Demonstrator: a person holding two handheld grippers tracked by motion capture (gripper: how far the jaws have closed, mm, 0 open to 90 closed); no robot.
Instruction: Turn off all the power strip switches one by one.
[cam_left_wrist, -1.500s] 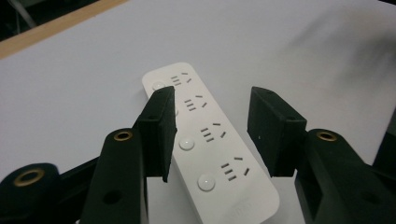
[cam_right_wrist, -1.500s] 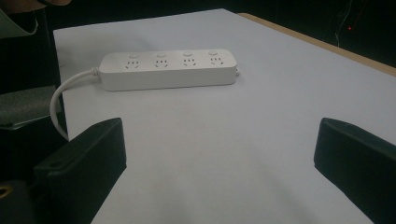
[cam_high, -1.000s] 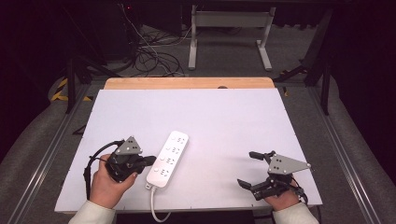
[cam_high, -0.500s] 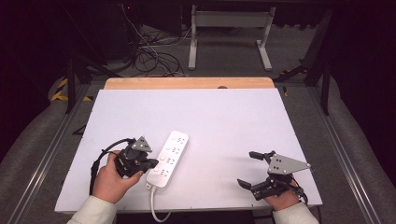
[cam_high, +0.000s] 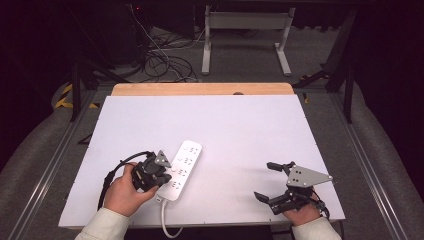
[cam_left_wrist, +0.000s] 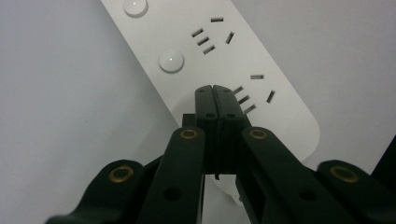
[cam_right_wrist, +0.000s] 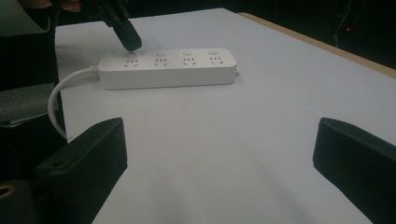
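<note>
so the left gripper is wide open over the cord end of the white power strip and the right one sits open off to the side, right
Not quite: the left gripper is shut, not wide open. The left gripper view shows its jaws pressed together over the cord end of the white power strip. The right gripper does sit open, off to the side.

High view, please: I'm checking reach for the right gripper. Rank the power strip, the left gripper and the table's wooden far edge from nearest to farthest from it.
From the right gripper, open at the table's near right:
1. Power strip, to its left, near centre.
2. Left gripper, beyond the strip's near end, tips shut over it.
3. Wooden far edge, across the table.
</note>
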